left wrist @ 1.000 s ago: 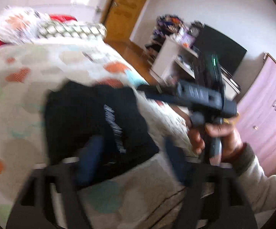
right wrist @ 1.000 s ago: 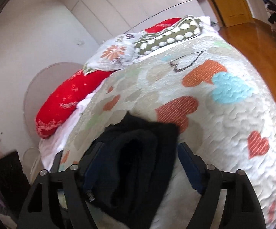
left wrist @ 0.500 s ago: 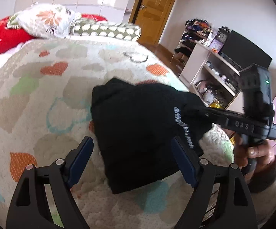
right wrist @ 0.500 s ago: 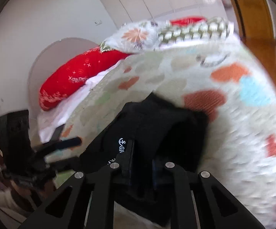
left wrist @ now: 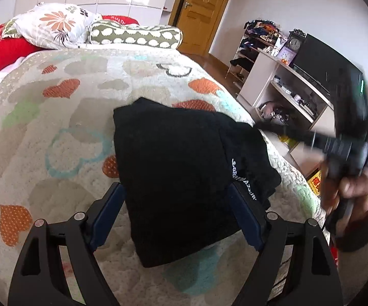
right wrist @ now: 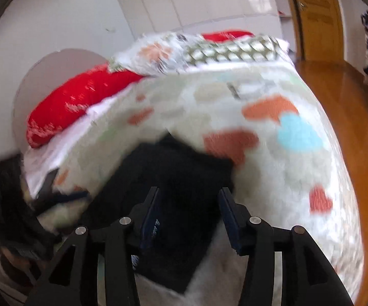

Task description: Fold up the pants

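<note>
Lying folded into a compact black bundle, the pants (left wrist: 184, 168) rest on the heart-patterned quilt (left wrist: 56, 132) near the bed's foot edge, with white lettering visible along one side.

The left gripper (left wrist: 177, 214) is held over the bundle's near end with its jaws spread wide; the cloth is seen between the blue pads (left wrist: 108, 210), but no pinch on it is shown. The right gripper (right wrist: 187, 219) is seen in its own blurred view with its jaws opening; black cloth lies between and beneath them, and the pads do not appear to press on it. From the left view, the right gripper is seen as a dark blur at the bundle's far side, gripped by a hand (left wrist: 346, 193).

The fold appears nearly or fully complete. For a clean finish, the right jaws should be opened fully before being drawn away, so that no layer is dragged out of place. The withdrawal is best made upward and clear of the cloth. The edges should be checked for alignment. If a corner springs loose, it can be pressed flat with the left gripper.

Pillows (left wrist: 54, 24) lie well apart at the bed's head.
</note>
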A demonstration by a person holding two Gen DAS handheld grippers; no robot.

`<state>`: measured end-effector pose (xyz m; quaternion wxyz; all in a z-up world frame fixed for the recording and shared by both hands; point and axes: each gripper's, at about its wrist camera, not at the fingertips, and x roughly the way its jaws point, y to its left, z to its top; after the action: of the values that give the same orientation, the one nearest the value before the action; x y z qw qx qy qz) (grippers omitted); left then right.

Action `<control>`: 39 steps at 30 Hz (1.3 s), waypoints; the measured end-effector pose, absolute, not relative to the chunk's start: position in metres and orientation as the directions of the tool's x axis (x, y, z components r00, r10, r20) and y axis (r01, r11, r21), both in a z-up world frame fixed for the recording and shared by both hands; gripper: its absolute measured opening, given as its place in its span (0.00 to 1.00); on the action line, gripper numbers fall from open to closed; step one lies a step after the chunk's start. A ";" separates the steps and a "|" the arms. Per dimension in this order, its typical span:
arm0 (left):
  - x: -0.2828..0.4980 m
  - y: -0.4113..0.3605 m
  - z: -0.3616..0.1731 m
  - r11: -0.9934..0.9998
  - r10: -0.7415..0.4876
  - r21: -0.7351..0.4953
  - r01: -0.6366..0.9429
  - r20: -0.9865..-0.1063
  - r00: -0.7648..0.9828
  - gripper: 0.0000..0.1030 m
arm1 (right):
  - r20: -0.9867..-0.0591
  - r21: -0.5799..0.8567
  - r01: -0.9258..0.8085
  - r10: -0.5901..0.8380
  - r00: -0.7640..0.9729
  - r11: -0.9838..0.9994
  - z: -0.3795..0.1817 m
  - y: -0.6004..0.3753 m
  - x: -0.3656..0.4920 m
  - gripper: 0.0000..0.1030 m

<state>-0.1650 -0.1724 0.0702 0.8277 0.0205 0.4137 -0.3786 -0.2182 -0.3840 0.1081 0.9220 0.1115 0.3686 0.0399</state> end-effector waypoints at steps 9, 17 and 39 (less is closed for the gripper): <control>-0.165 -0.176 0.051 0.733 -0.576 -0.279 0.621 -0.739 0.348 0.81 | -0.759 0.087 -0.274 0.242 0.604 0.958 0.099 -0.307 -0.094 0.49; -0.158 -0.176 0.042 0.718 -0.600 -0.328 0.615 -0.740 0.305 0.82 | -0.850 0.062 -0.355 0.236 0.472 0.933 0.053 -0.291 -0.052 0.11; -0.137 -0.161 0.066 0.776 -0.558 -0.300 0.555 -0.737 0.381 0.83 | -0.739 0.055 -0.150 0.141 0.659 0.987 0.096 -0.335 -0.153 0.30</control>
<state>-0.1375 -0.1608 0.0664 0.8311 -0.0015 0.4442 -0.3347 -0.1530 -0.3350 0.0960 0.9107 -0.0056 0.4053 0.0800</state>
